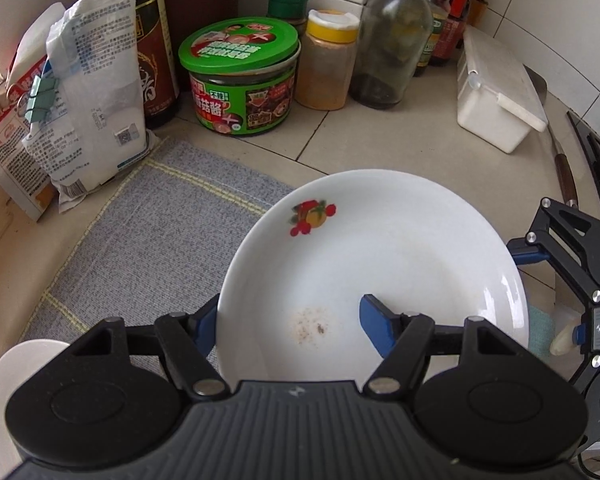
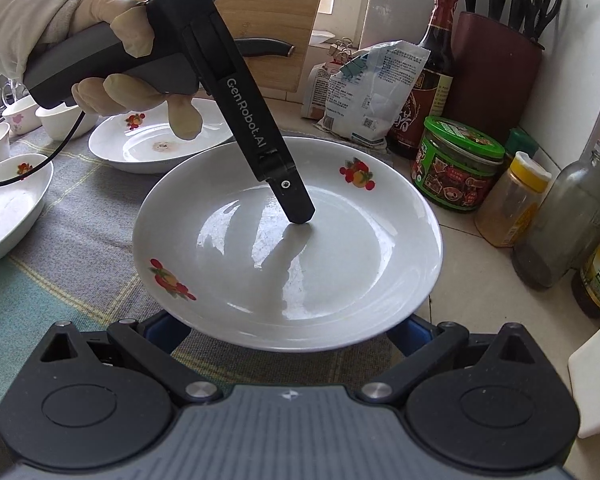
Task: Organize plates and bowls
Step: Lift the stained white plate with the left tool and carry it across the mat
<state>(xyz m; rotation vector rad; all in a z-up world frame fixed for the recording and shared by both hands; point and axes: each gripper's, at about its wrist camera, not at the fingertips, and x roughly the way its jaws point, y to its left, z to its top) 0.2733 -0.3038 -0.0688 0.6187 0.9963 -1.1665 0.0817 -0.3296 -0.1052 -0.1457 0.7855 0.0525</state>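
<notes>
Left wrist view: my left claw (image 1: 292,320) is spread wide and straddles the rim of the white plate (image 1: 380,248), one blue finger outside the rim, the other inside the dish. It looks like a loose hold; I cannot tell whether the pads press the rim. From the right wrist view, the left claw's (image 2: 298,216) inner finger rests on the plate's (image 2: 340,280) centre, while my right claw (image 2: 288,332) is open wide with both blue fingers beneath the near rim, not pinching it. This plate sits partly on the checked cloth (image 2: 80,240) and partly on the tiled bench (image 2: 480,300). Behind the plate a second plate (image 2: 140,156) lies touching or nearly touching it. Right of the plate stand a green-lidded jar (image 2: 456,168), a yellow-capped shaker (image 2: 512,200) and a glass bottle (image 2: 568,216), close by. Left of it is a small bowl (image 2: 8,208).
</notes>
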